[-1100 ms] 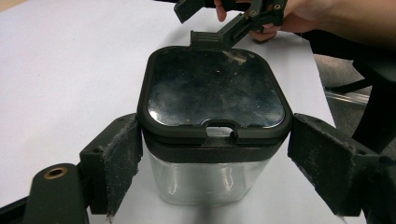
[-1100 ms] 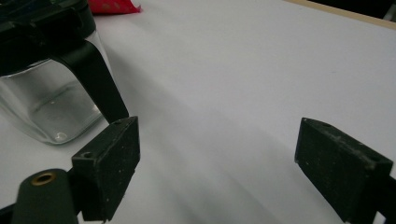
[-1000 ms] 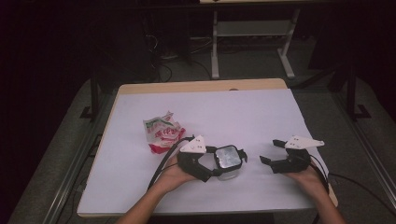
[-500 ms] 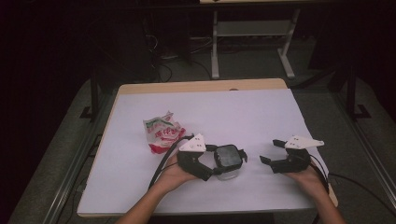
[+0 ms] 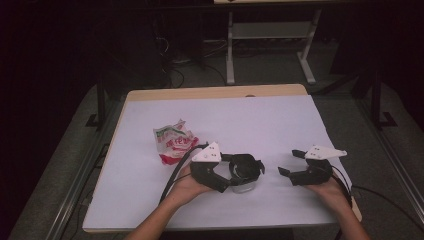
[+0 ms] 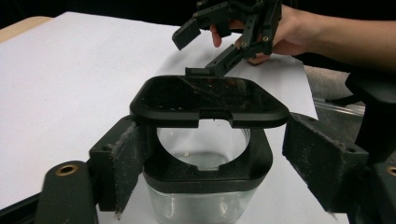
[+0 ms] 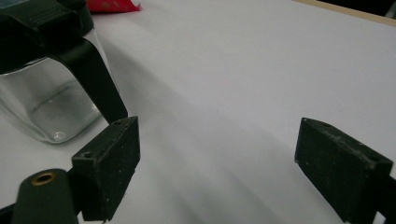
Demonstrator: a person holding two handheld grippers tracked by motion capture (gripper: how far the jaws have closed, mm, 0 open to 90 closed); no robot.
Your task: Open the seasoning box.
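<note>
A clear glass jar (image 6: 201,205) with a black collar and a flipped-up black lid (image 6: 210,100) stands on the white table sheet (image 5: 250,120), near the front. My left gripper (image 5: 246,176) straddles the jar. Its jaws have just been closing. In the left gripper view (image 6: 222,161) one pad lies against the collar and the other stands a small gap off it. My right gripper (image 5: 290,162) hovers to the right of the jar, open and with nothing between its pads (image 7: 112,163). It also appears beyond the lid (image 6: 224,32).
A crumpled red and white snack bag (image 5: 174,144) lies on the sheet behind and left of the jar. Its red edge is at the top of the right gripper view (image 7: 112,5). A wooden table edge (image 5: 215,92) runs along the far side.
</note>
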